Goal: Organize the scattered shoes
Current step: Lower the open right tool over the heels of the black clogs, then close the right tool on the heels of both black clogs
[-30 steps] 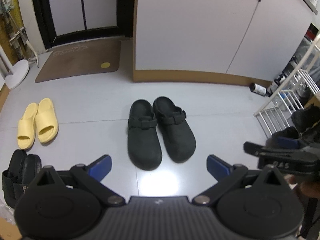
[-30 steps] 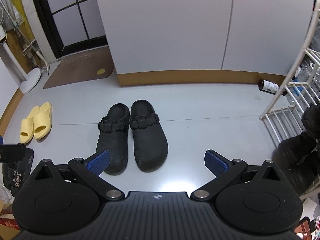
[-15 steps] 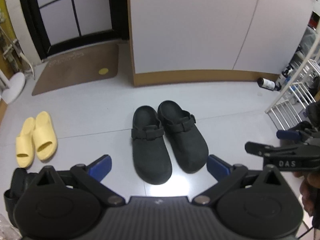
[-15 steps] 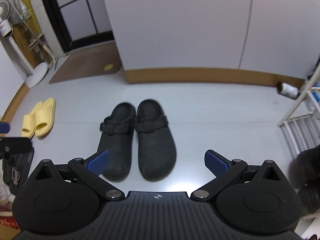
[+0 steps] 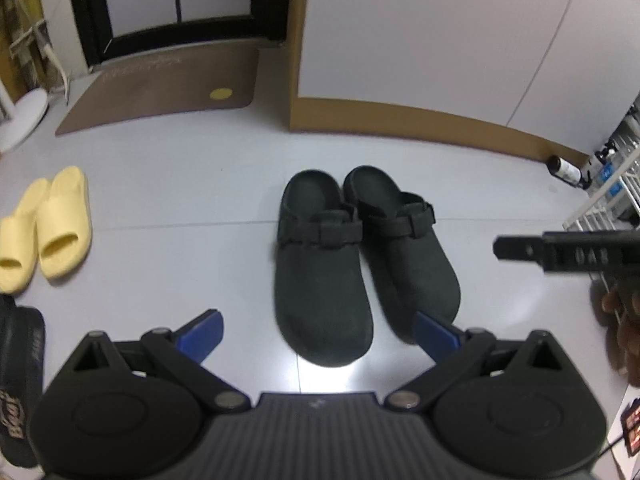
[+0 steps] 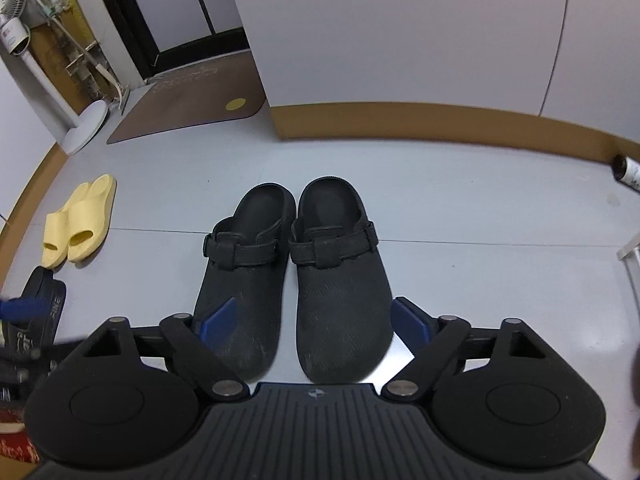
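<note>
- The pair of black clogs stands side by side on the grey floor (image 6: 480, 208), toes toward me, heels toward the white cabinet (image 6: 400, 32); the two shoes touch along their inner edges
- My right gripper (image 6: 316, 322) hangs over the toe ends with its jaws closing; one blue pad sits over the left clog (image 6: 244, 280), the other just outside the right clog (image 6: 340, 276), and neither pad presses on anything yet
- My left gripper (image 5: 318, 330) is spread wide and empty, its blue pads either side of the toe of the left clog (image 5: 320, 276), with the right clog (image 5: 404, 248) just inside the far pad
- I judge the step in hand to be the reach for these clogs, one shoe per gripper
- To do it well I should shift the right gripper sideways so both pads straddle one clog only, not pinch across the seam between the two
- A grip on the firm toe or the strap region should hold better than the open heel rim, which may fold
- The yellow slides (image 6: 80, 220) and the black sandals (image 6: 40, 308) lie well apart to the side, so they should not get in the way
- I should lift both clogs level and together, so the pair stays matched
</note>
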{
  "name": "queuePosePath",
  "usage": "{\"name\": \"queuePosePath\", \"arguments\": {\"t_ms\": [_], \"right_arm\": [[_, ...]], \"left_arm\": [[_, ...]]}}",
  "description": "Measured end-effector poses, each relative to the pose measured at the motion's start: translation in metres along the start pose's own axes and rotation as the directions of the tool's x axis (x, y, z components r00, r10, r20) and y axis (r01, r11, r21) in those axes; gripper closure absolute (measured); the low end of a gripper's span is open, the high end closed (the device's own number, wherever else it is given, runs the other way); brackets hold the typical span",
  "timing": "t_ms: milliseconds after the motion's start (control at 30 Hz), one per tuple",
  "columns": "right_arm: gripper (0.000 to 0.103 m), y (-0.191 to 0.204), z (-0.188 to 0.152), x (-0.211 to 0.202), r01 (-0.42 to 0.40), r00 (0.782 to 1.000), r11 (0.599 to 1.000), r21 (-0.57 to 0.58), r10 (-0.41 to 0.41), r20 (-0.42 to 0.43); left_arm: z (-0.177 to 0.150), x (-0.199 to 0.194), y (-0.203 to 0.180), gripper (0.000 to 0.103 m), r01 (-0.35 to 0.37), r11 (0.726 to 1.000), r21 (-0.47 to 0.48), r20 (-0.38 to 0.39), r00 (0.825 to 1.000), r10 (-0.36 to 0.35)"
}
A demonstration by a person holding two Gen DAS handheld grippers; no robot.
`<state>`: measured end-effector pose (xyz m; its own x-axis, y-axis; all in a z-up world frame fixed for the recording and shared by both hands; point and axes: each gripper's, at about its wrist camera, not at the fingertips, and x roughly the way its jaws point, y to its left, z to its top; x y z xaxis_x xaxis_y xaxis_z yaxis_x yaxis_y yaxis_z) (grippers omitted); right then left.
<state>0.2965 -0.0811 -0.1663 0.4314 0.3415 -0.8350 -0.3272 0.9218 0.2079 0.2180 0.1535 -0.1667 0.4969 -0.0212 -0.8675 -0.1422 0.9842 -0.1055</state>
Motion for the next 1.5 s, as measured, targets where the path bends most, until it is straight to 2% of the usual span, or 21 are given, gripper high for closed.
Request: {"name": "queuePosePath", "arguments": {"t_ms": [200, 400, 567, 733, 800, 933, 1033, 1100, 1133, 1167, 1200, 1233, 1267, 1367, 1500], "right_arm": [[0.023, 0.010, 0.020, 0.044, -0.033, 0.999, 0.999, -0.027, 0.032, -0.044], [0.023, 0.020, 0.060, 0.082, -0.011, 0.996, 1.000, -0.027, 0.008, -0.083], [0.023, 0.035, 0.079, 0.112, 0.005, 0.991, 0.998, -0.059, -0.012, -0.131], [0.022, 0.050, 0.087, 0.144, 0.049, 0.983, 0.990, -0.131, -0.071, -0.171], [0.022, 0.051, 0.088, 0.158, 0.048, 0.980, 0.991, -0.126, -0.071, -0.186], [0.022, 0.051, 0.086, 0.181, 0.102, 0.973, 0.988, -0.115, -0.124, -0.197], [0.023, 0.054, 0.077, 0.199, 0.110, 0.959, 0.984, -0.140, -0.142, -0.246], [0.030, 0.057, 0.075, 0.201, 0.110, 0.956, 0.981, -0.158, -0.148, -0.253], [0.037, 0.057, 0.076, 0.201, 0.108, 0.954, 0.981, -0.159, -0.147, -0.262], [0.049, 0.056, 0.077, 0.202, 0.099, 0.950, 0.983, -0.157, -0.141, -0.280], [0.057, 0.055, 0.080, 0.203, 0.083, 0.945, 0.985, -0.154, -0.127, -0.300], [0.073, 0.055, 0.082, 0.204, 0.065, 0.941, 0.987, -0.149, -0.110, -0.319], [0.080, 0.057, 0.085, 0.205, 0.053, 0.935, 0.985, -0.163, -0.106, -0.338], [0.082, 0.060, 0.087, 0.204, 0.043, 0.925, 0.975, -0.218, -0.121, -0.360], [0.083, 0.054, 0.084, 0.200, 0.027, 0.920, 0.972, -0.232, -0.115, -0.374]], "left_arm": [[-0.014, 0.007, 0.034, 0.001, -0.037, 0.998, -0.059, 0.001, 0.999, 0.038], [-0.020, 0.008, 0.060, 0.001, -0.067, 0.994, -0.090, -0.007, 0.998, 0.066], [-0.020, 0.014, 0.073, 0.001, -0.084, 0.989, -0.123, -0.009, 0.996, 0.084], [-0.025, 0.020, 0.079, 0.001, -0.098, 0.987, -0.129, -0.029, 0.995, 0.095], [-0.026, 0.021, 0.080, 0.001, -0.100, 0.987, -0.126, -0.033, 0.995, 0.097], [-0.029, 0.027, 0.080, 0.001, -0.096, 0.988, -0.124, -0.049, 0.995, 0.091], [-0.031, 0.031, 0.078, 0.001, -0.091, 0.990, -0.106, -0.056, 0.995, 0.085], [-0.032, 0.032, 0.077, 0.001, -0.088, 0.991, -0.102, -0.059, 0.995, 0.083], [-0.032, 0.032, 0.077, 0.001, -0.088, 0.991, -0.105, -0.060, 0.995, 0.082], [-0.032, 0.032, 0.076, 0.001, -0.088, 0.990, -0.108, -0.061, 0.995, 0.082], [-0.032, 0.032, 0.076, 0.001, -0.088, 0.990, -0.112, -0.060, 0.995, 0.081], [-0.032, 0.033, 0.076, 0.001, -0.088, 0.990, -0.114, -0.060, 0.995, 0.082], [-0.032, 0.033, 0.075, 0.001, -0.088, 0.990, -0.112, -0.060, 0.995, 0.081], [-0.032, 0.033, 0.073, 0.001, -0.085, 0.991, -0.104, -0.061, 0.995, 0.079], [-0.032, 0.034, 0.073, 0.001, -0.085, 0.991, -0.105, -0.061, 0.995, 0.078]]}}
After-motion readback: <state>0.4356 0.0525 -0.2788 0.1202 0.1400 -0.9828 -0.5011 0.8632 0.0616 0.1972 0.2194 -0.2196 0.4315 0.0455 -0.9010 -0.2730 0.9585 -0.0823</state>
